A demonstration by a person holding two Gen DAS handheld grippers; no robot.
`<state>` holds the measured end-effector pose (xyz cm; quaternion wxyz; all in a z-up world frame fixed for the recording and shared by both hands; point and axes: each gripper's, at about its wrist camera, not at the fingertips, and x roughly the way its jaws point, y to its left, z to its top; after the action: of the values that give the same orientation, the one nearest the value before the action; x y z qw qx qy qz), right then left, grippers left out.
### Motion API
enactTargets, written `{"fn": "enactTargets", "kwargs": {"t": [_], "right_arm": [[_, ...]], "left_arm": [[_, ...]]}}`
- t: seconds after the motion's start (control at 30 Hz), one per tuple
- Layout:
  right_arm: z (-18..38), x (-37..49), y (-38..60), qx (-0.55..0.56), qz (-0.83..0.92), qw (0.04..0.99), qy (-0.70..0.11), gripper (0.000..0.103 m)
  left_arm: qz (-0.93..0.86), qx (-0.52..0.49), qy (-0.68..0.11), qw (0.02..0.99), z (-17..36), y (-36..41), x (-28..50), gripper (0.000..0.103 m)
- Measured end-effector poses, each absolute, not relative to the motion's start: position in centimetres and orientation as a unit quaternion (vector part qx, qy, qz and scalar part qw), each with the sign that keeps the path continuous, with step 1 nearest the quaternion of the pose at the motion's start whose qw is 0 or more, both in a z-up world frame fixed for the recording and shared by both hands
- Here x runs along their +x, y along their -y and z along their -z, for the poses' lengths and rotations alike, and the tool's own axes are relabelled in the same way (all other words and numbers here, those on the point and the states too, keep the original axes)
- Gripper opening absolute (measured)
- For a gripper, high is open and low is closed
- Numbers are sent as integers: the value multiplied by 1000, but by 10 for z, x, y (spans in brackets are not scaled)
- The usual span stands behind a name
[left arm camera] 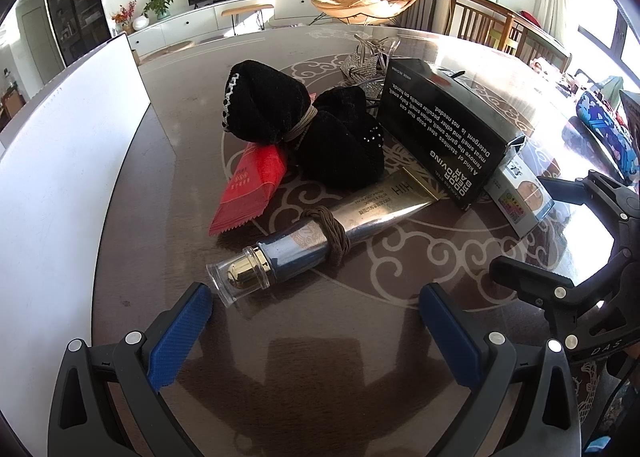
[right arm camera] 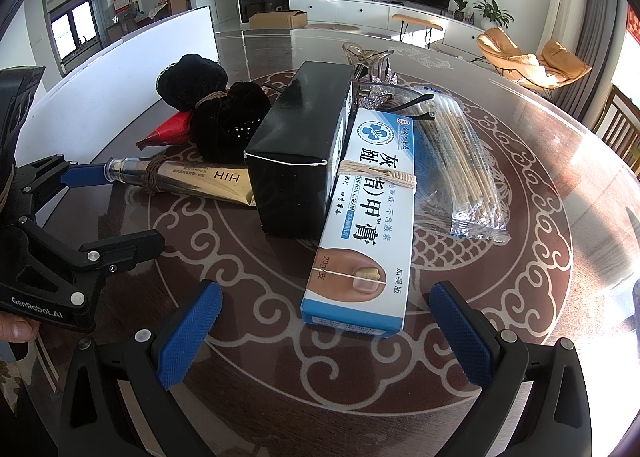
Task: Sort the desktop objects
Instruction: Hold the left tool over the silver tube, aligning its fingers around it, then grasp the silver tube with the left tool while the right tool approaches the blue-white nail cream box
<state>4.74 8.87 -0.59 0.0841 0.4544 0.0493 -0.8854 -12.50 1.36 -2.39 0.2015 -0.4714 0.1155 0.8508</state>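
**Sorting status: not started; both grippers released**

**1. Task progress (left to right)**

- The tall white board (left arm camera: 72, 161) stands at the left edge of the glossy dark brown table with the pale scroll pattern (right arm camera: 520, 281). Whether it belongs to a container cannot be told.
- The red foil sachet with a serrated edge (left arm camera: 250, 189) lies partly under the black velvet hair bow tied with a beige band (left arm camera: 304, 129).
- The metallic gold-and-silver cosmetic tube with a clear cap (left arm camera: 320, 229) carries a brown braided hair tie (left arm camera: 334, 233) round its body. Its flat end is tucked under the black cardboard box printed in white (left arm camera: 444, 129).
- The white-and-blue nail cream carton bound with a pale elastic band (right arm camera: 368, 217) leans against the black box.
- The clear packet of wooden sticks (right arm camera: 464, 173) lies just beside the carton, on the right.
- At the far end of the pile are a clear hair claw and rhinestone clips (right arm camera: 372, 69).

Judgement: all items remain in one touching heap. No sorted group is visible. The whole task is left.

**2. Gripper state**

- Left gripper (left arm camera: 316, 321): jaws spread wide, holding nothing. The clear cap of the tube lies just in front of the left blue pad (left arm camera: 180, 337); contact cannot be confirmed.
- Right gripper (right arm camera: 326, 331): jaws spread wide, holding nothing. The near end of the nail cream carton lies between the pads and apart from both.
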Motion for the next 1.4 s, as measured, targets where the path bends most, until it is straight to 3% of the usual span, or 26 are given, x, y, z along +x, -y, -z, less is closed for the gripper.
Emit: {"fn": "enactTargets", "kwargs": {"t": [0.2,0.43,0.53,0.67,0.93,1.03,1.33,1.4], "right_arm": [[6,47,-89,454,885,84,-49,103],[6,47,-89,454,885,84,-49,103],[5,48,-89,454,885,84,-48,103],[5,48,-88,454,886,84,-48,103],[5,48,-88,454,886,84,-48,103],[5,48,-90,454,886,77,-43,103],[4,47,-90,454,887,72,-40,103],[4,47,-91,454,887,72,-40,103]], "left_arm": [[-862,-451,-129,191,6,-11,-139,103],[-820,-490,-145,258,19,-31,-145,103],[-807,-481,-137,312,11,-31,-123,92],[-803,-477,-152,323,2,-27,-106,91],[-800,-494,-192,280,8,-40,-128,93],[-796,-509,-175,276,15,-36,-142,103],[-813,-499,-160,255,20,-35,-148,103],[-820,-486,-156,259,15,-34,-145,82]]}}
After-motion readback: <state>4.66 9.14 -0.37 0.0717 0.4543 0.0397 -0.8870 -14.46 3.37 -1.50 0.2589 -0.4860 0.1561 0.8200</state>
